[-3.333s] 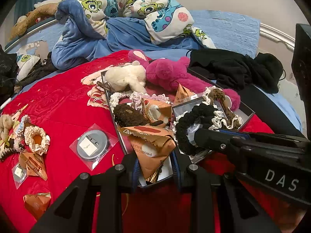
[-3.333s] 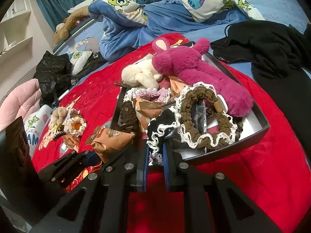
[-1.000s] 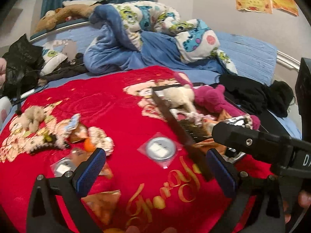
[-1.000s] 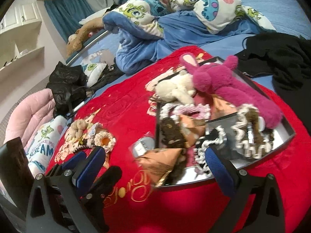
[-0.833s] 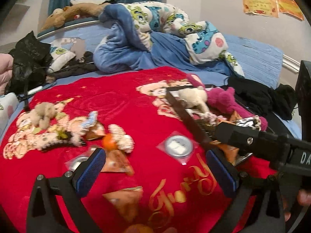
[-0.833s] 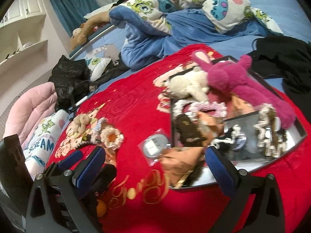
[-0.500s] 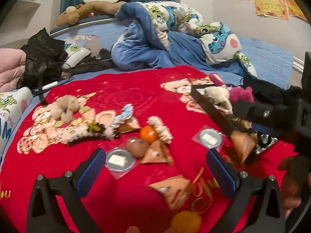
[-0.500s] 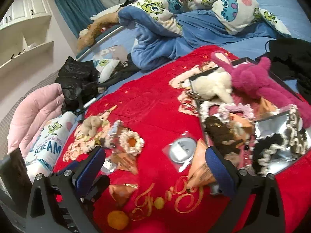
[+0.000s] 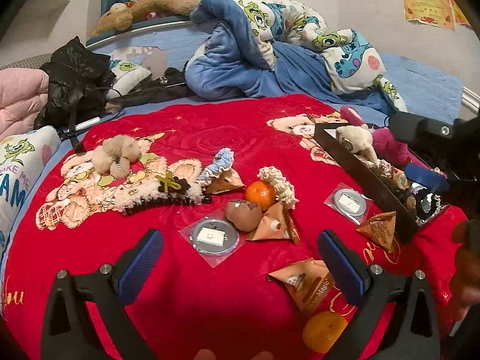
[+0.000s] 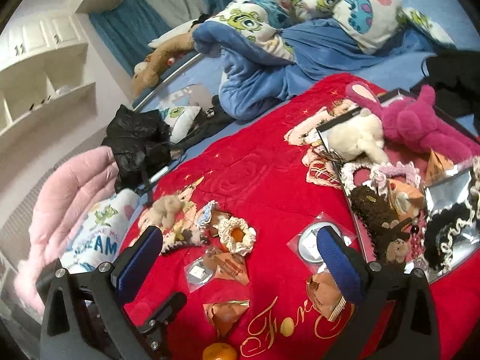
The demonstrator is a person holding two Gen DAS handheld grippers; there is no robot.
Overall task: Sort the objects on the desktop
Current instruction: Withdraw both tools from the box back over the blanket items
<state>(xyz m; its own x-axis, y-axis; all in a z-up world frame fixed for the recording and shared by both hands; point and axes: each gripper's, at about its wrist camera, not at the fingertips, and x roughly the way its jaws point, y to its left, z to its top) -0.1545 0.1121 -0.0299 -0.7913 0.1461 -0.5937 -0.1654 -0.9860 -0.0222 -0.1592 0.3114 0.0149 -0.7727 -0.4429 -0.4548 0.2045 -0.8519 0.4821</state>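
My left gripper (image 9: 240, 258) and right gripper (image 10: 240, 255) both hover wide apart and empty over the red embroidered blanket (image 9: 186, 138); a black rectangular tray (image 10: 357, 213) at right holds a magenta plush toy (image 10: 420, 123), a cream plush toy (image 10: 357, 138) and scrunchies. Loose on the blanket: two oranges (image 9: 260, 193), orange triangular snack packets (image 9: 309, 282) (one reads "Magic"), round tins in clear bags (image 9: 214, 237) labelled "4". A pillow (image 9: 18, 168) at left reads "MAKE ME"
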